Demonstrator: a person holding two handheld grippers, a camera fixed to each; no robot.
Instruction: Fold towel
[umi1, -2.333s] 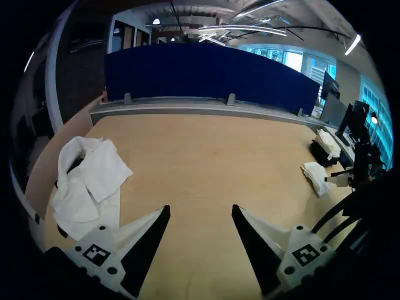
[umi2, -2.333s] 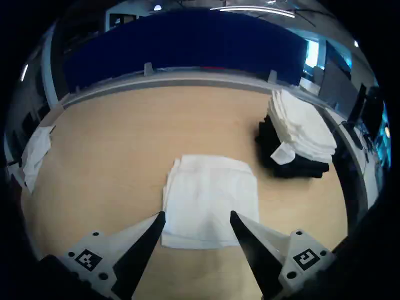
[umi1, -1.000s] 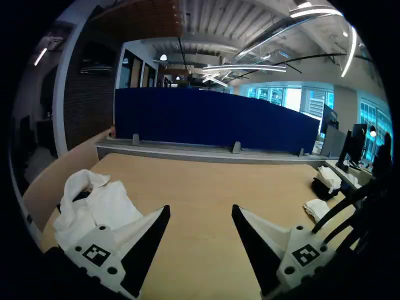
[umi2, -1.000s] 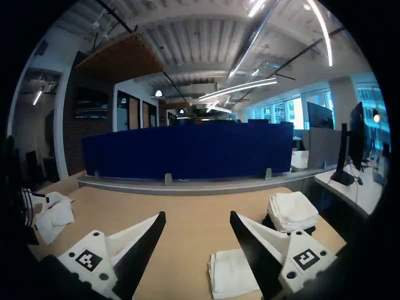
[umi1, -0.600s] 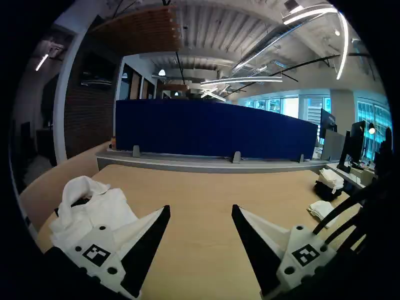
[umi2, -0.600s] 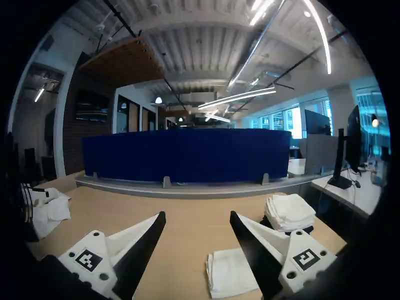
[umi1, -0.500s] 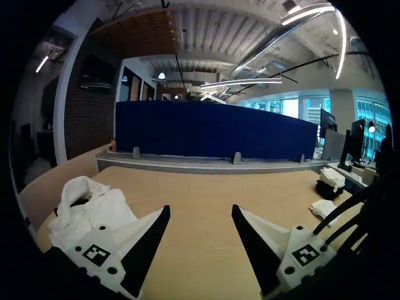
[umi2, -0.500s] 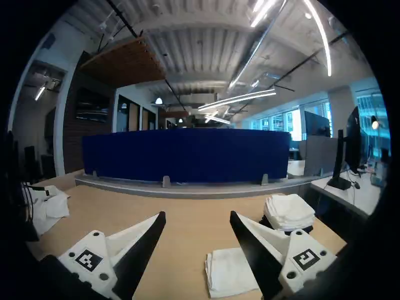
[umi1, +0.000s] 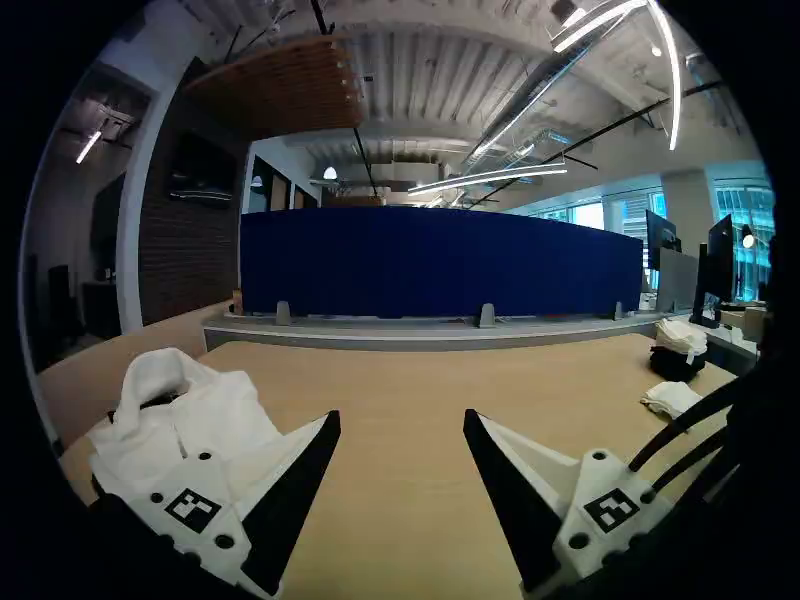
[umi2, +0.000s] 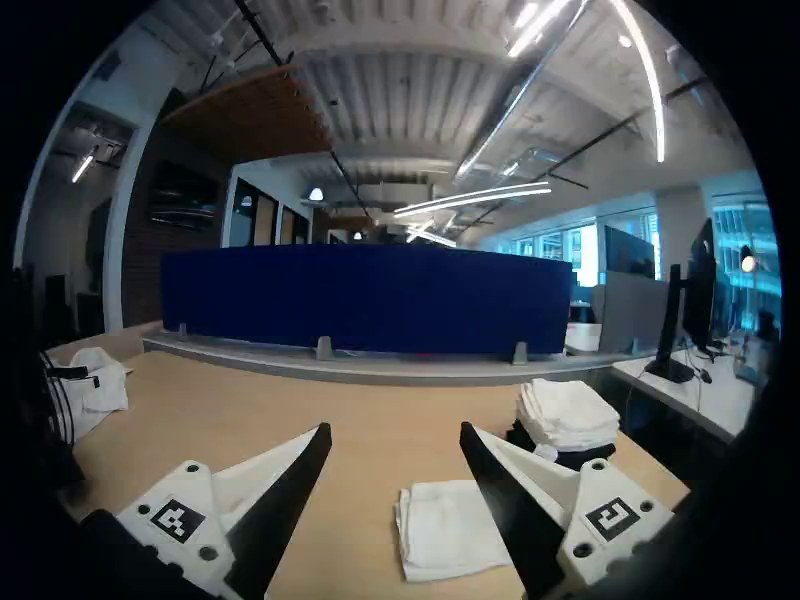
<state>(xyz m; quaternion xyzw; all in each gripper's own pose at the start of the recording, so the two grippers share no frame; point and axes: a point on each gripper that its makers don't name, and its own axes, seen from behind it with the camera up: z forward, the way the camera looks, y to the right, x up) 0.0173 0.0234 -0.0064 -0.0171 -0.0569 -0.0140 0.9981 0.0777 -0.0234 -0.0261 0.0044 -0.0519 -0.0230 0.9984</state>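
Open office, blue desk divider (umi1: 440, 262), monitors (umi2: 692, 290)

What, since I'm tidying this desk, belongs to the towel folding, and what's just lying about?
Job: crumpled towel pile, folded towel, stack of folded towels, wooden table.
Just about: blue partition, monitor.

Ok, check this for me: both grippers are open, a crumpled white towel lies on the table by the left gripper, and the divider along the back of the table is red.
One thing is wrong: the divider is dark blue, not red, as the left gripper view shows. The rest holds: the left gripper and the right gripper are open, and the crumpled white towel lies on the table by the left gripper.
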